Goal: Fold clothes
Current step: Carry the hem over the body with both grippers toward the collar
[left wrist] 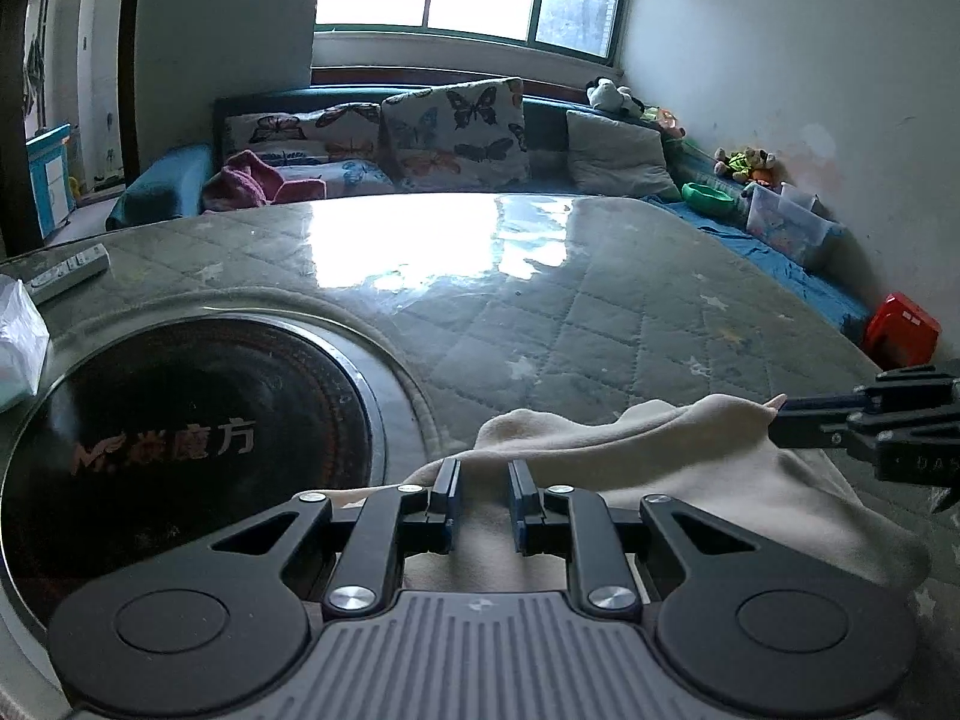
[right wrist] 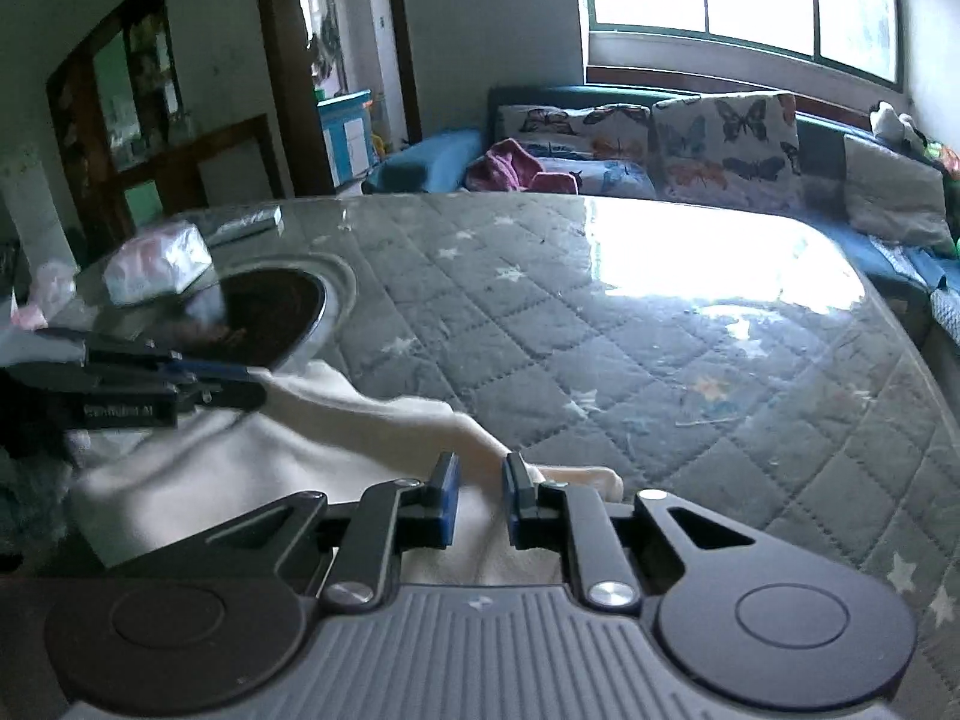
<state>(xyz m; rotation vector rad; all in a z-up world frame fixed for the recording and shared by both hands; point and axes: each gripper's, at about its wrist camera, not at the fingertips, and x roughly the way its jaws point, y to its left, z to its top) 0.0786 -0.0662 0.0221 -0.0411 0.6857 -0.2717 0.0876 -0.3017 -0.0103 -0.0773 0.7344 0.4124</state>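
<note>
Both hand-held grippers, left [left wrist: 485,467] and right [right wrist: 480,461], clamp cream garment [left wrist: 660,462] edge; quilted table [left wrist: 600,300] beyond clear.

Black claw [left wrist: 485,483], blue pads [right wrist: 447,498], silver screws

A dark round cooktop [left wrist: 192,438] sits in the quilt-covered desk [left wrist: 600,312] at nine o'clock. Butterfly pillows [left wrist: 456,132] line the sofa at twelve o'clock, a remote [left wrist: 69,271] at ten.

garment [left wrist: 660,468] | cream, soft fleece | rumpled, partly lifted | near edge of quilted table top [left wrist: 600,300]
</note>
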